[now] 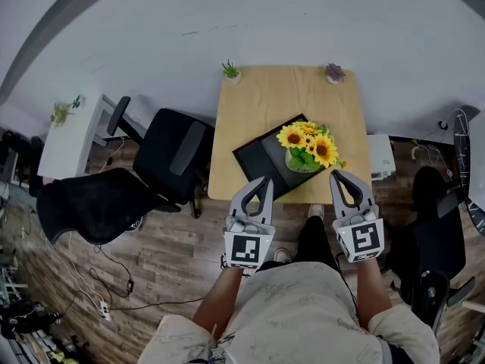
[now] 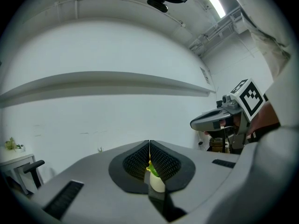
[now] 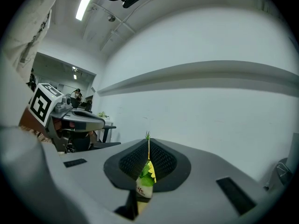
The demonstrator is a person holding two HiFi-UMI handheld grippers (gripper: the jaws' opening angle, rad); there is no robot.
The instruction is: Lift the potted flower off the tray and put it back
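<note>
A potted flower (image 1: 307, 146) with yellow sunflower heads in a green pot stands on the right end of a black tray (image 1: 258, 158), on a light wooden table (image 1: 258, 97). Both grippers hover over the table's near edge, pointing at the tray. My left gripper (image 1: 265, 180) is shut and empty, just short of the tray's near corner. Right of it, my right gripper (image 1: 336, 174) is also shut and empty, close to the pot. In each gripper view the jaws (image 2: 149, 146) (image 3: 148, 146) meet, and a sliver of the pot (image 2: 155, 181) (image 3: 144, 188) shows below them.
Two small plants (image 1: 230, 70) (image 1: 334, 72) stand on the table's far corners. Black office chairs (image 1: 178, 158) (image 1: 91, 203) crowd the table's left side, beside a white desk (image 1: 72, 131). A white box (image 1: 381, 156) sits right of the table. Cables lie on the wooden floor.
</note>
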